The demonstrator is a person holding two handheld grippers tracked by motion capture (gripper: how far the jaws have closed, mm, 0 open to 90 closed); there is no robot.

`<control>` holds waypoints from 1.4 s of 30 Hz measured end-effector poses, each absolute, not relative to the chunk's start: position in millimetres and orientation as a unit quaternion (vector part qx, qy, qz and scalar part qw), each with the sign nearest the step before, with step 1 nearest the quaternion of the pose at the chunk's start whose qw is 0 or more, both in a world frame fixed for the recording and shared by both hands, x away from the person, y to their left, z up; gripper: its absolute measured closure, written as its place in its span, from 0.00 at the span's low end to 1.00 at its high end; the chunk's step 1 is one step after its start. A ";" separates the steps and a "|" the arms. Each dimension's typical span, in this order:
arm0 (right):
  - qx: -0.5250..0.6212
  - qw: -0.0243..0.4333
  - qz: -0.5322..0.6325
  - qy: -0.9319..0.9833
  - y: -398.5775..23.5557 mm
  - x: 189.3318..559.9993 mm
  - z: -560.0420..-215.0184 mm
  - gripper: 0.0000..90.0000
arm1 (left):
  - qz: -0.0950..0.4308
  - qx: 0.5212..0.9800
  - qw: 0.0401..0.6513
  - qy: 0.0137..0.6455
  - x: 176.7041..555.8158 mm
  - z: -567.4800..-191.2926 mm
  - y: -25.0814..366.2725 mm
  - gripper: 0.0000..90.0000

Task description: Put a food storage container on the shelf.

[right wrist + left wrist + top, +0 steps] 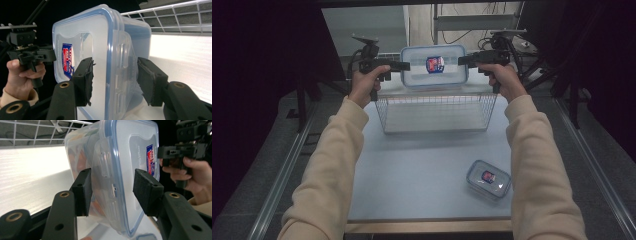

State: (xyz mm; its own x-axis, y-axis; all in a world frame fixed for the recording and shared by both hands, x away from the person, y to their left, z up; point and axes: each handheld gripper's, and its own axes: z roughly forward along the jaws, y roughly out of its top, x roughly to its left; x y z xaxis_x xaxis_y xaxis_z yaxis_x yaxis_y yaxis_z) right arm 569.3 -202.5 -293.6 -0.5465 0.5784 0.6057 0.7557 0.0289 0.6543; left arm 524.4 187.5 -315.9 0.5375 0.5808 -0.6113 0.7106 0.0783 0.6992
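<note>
Big box (434, 66): clear w/ blue-rimmed lid, held up over far wire basket (437, 112), lid facing the person.
Contents: orange shapes, blurred thru the wall, can't ID.
Left gripper (404, 65): jaws straddle box's left end; grip unclear.
Right gripper (463, 60): same at right end.
Small box (488, 179): near right on counter (412, 170), lid shut.

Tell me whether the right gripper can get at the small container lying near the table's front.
Probably not now: the right gripper and the left gripper grip the large container over the basket. The table around the small container lies bare.
</note>
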 end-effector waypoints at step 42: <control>-0.412 -0.061 -0.521 -0.745 -215.7 465.0 -294.2 0.37 | 0.060 0.699 0.573 0.424 421.9 -310.9 194.1 0.35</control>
